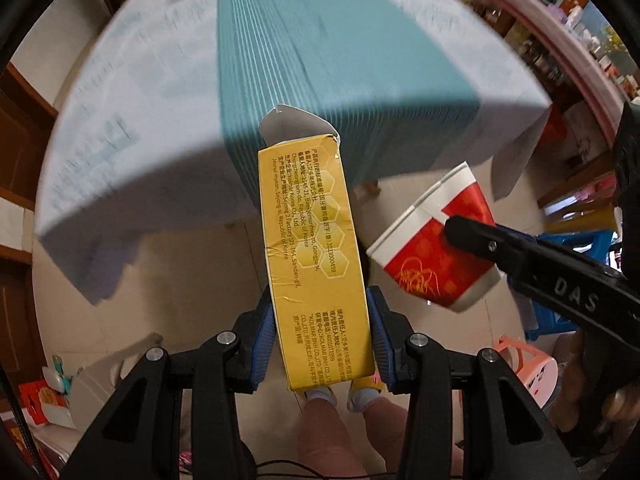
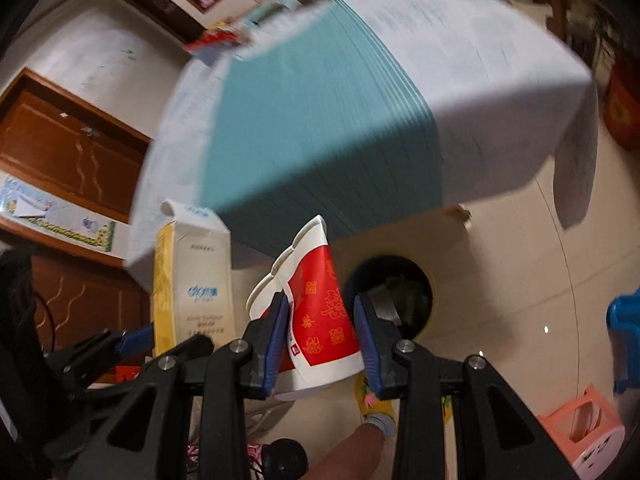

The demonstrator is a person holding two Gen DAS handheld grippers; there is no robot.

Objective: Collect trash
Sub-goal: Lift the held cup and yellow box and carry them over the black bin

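Left gripper (image 1: 320,344) clamps the tall yellow cardboard carton (image 1: 316,256), right gripper (image 2: 322,340) pinches the crushed red-and-white paper cup (image 2: 316,312); both hang above the dark round bin (image 2: 404,292). Nothing dropped yet; release remains.

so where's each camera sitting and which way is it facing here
Left wrist: on the left gripper, aimed down; fingers clamp a yellow box above the person's feet.
Right wrist: on the right gripper, aimed down toward a dark bin on the floor; fingers clamp a red paper cup; a leg shows.
Shared: box, cup, the cloth-covered table, and each view catches the other gripper.
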